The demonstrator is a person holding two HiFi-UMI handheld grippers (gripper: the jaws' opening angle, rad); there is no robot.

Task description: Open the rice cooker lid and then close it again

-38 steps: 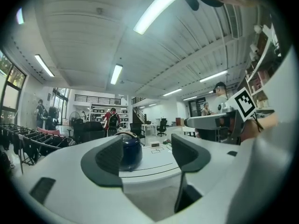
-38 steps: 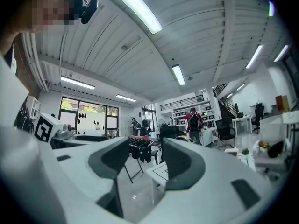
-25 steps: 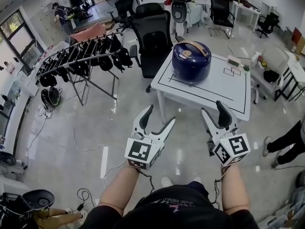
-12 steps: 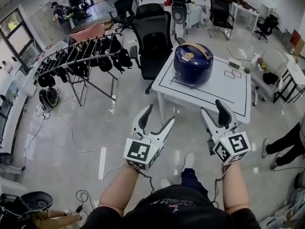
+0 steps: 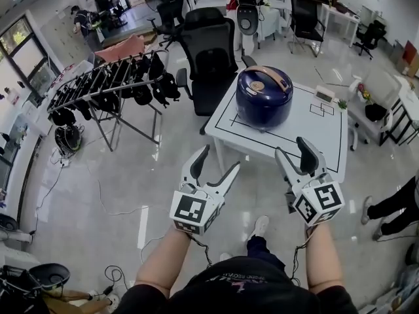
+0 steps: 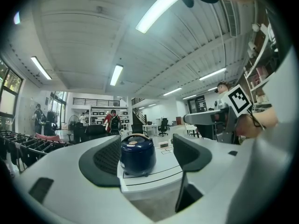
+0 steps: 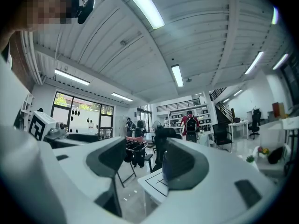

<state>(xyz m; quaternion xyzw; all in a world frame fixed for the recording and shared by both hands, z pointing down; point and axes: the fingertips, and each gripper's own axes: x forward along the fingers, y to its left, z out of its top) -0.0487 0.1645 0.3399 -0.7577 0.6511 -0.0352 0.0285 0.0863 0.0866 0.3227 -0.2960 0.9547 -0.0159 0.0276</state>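
Note:
A dark blue rice cooker (image 5: 264, 95) with a tan handle stands with its lid down on a white table (image 5: 321, 126) ahead of me. It shows between the left jaws in the left gripper view as the same rice cooker (image 6: 138, 154). My left gripper (image 5: 215, 163) is held open over the floor, short of the table's near edge. My right gripper (image 5: 294, 152) is open too, its tips over the table's near edge. Neither holds anything. In the right gripper view only a table corner (image 7: 154, 182) shows between the jaws.
A black office chair (image 5: 211, 51) stands behind the table's left side. A clothes rack (image 5: 108, 80) hung with dark garments is at left. Small items (image 5: 324, 93) lie on the table's right part. Cables trail on the floor (image 5: 111, 195). A person's leg (image 5: 393, 198) is at right.
The table and rice cooker have come slightly nearer and shifted in the head view as I walk forward. Both grippers keep the same open pose.

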